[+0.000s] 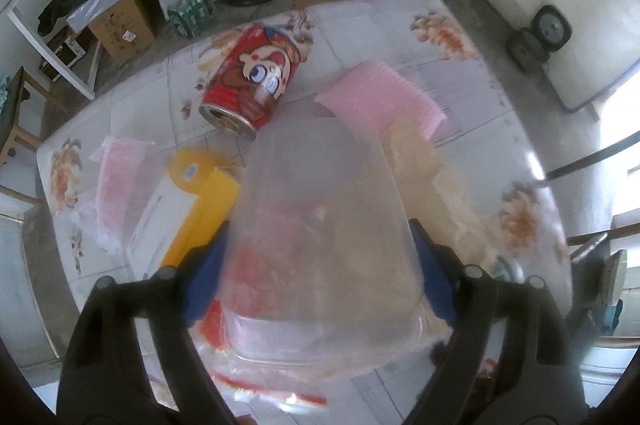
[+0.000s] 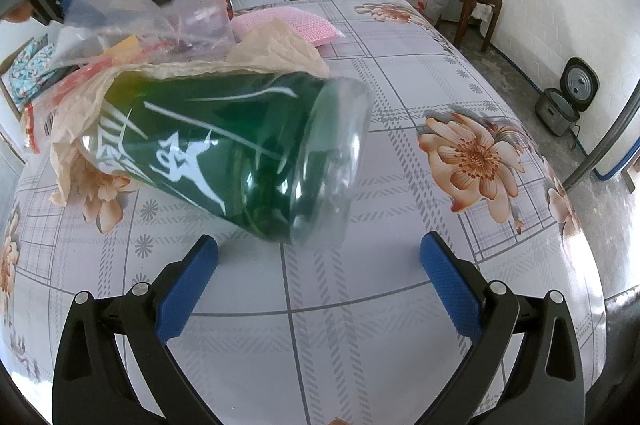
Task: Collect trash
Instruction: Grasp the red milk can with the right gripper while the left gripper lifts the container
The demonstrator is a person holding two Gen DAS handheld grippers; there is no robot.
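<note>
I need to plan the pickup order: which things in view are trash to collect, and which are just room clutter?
Trash on the table:
clear plastic cup
red can
green bottle
crumpled brown paper
pink foam sheet
yellow box

Room clutter:
cardboard box
rice cooker
wooden stool

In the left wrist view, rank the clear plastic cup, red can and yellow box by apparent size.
1. Clear plastic cup, though nearness to the camera inflates it.
2. Yellow box and red can look about alike; unranked.
</note>
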